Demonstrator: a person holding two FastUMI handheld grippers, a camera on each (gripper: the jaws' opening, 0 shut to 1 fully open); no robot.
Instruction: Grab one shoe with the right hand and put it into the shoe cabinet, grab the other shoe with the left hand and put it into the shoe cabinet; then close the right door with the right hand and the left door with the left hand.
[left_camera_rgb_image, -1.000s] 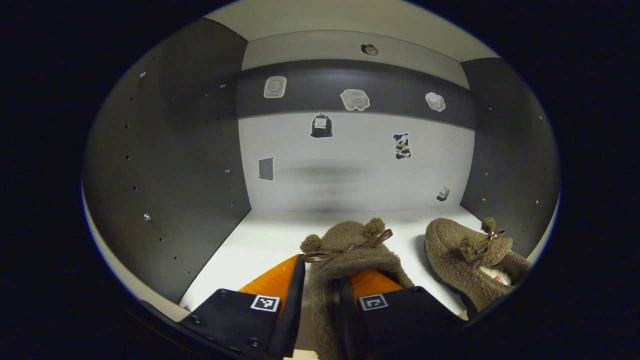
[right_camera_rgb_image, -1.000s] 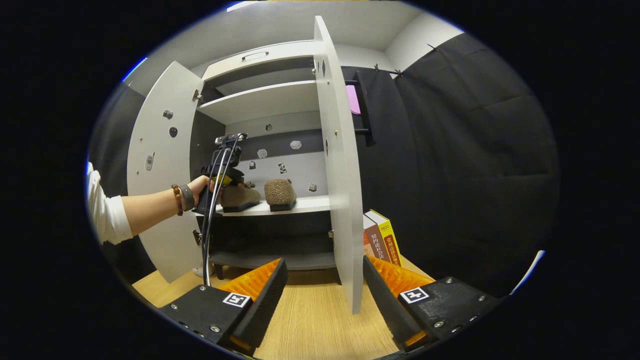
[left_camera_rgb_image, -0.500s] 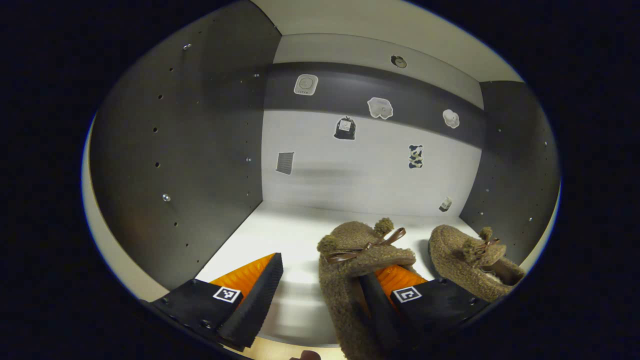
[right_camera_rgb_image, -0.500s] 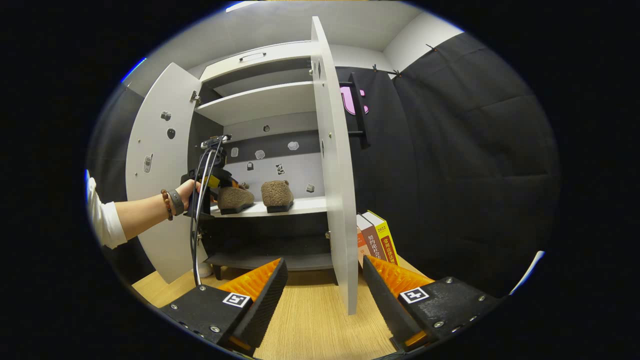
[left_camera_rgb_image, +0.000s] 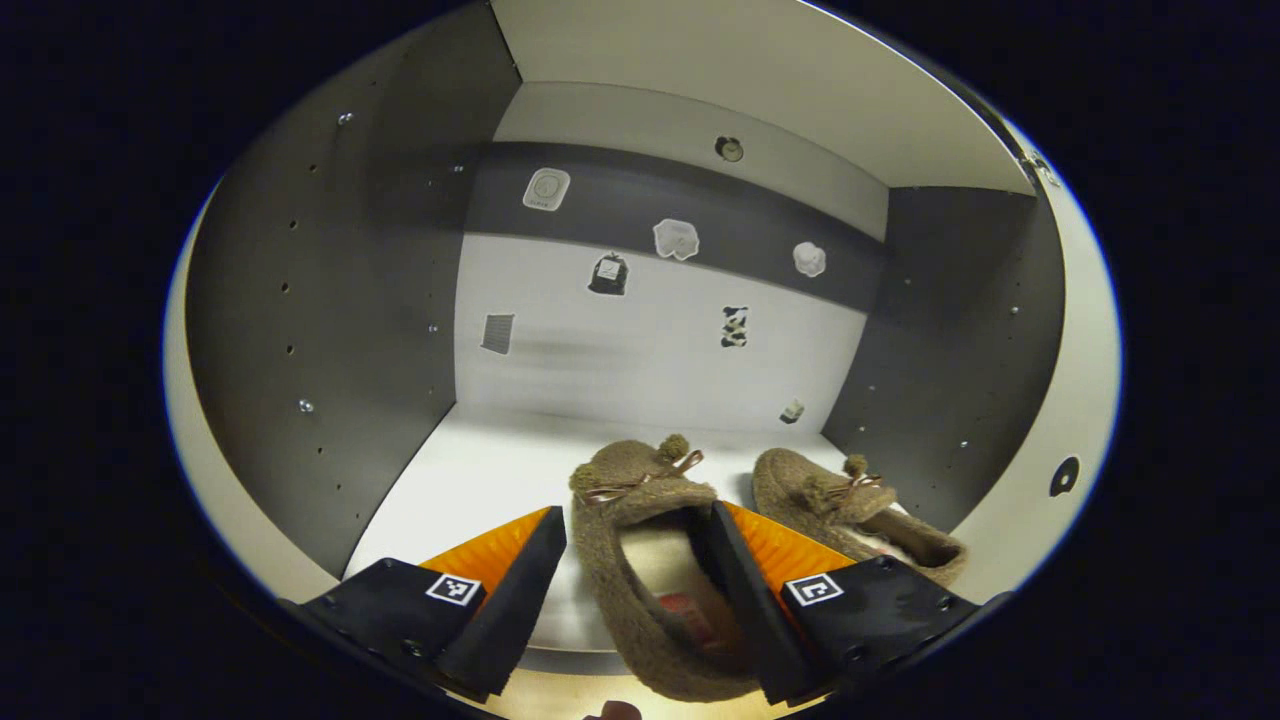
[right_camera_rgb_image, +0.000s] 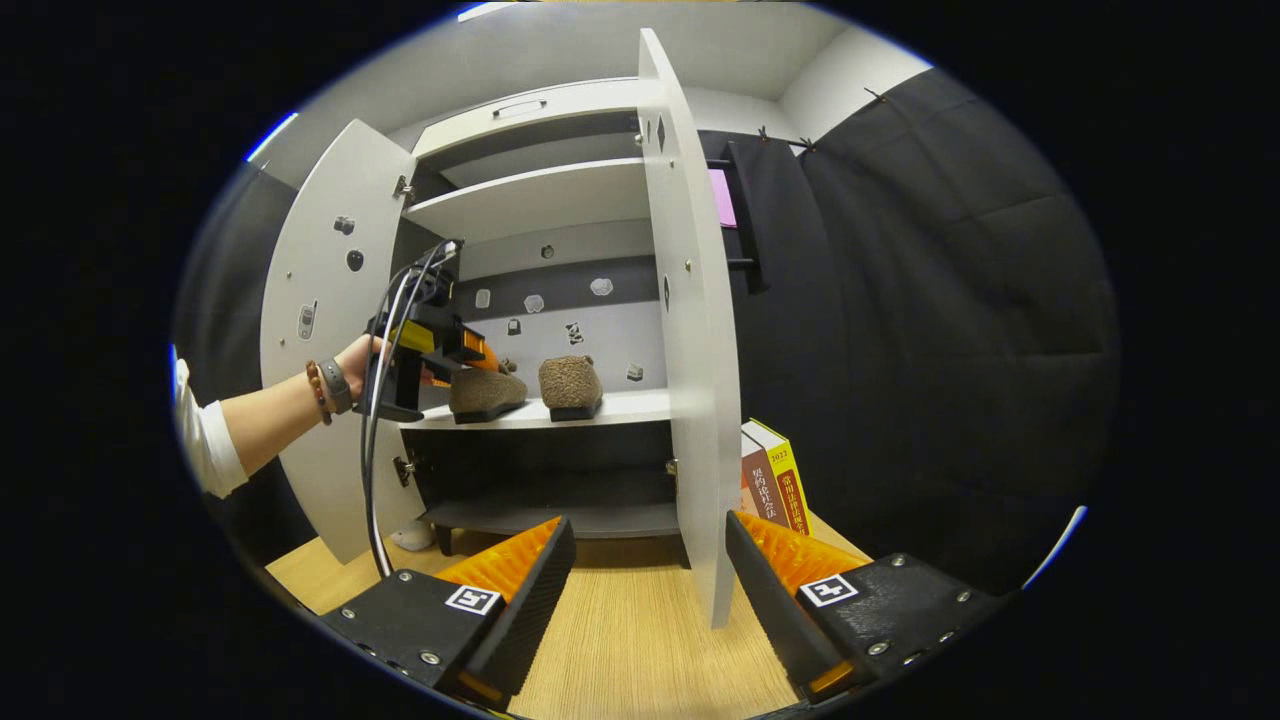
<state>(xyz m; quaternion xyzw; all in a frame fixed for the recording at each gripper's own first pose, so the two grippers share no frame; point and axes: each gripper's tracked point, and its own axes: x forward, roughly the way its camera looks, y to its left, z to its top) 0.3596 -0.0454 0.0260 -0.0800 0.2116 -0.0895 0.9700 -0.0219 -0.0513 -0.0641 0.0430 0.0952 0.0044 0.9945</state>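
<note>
Sitting between the open left tool's (left_camera_rgb_image: 635, 560) fingers, one shoe (left_camera_rgb_image: 645, 560).

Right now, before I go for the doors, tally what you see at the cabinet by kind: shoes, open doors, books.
Shoes on the middle shelf: 2, the left shoe and the right shoe
Open cabinet doors: 2, the left door and the right door
Books standing beside the cabinet: 2
Total: 6
</note>
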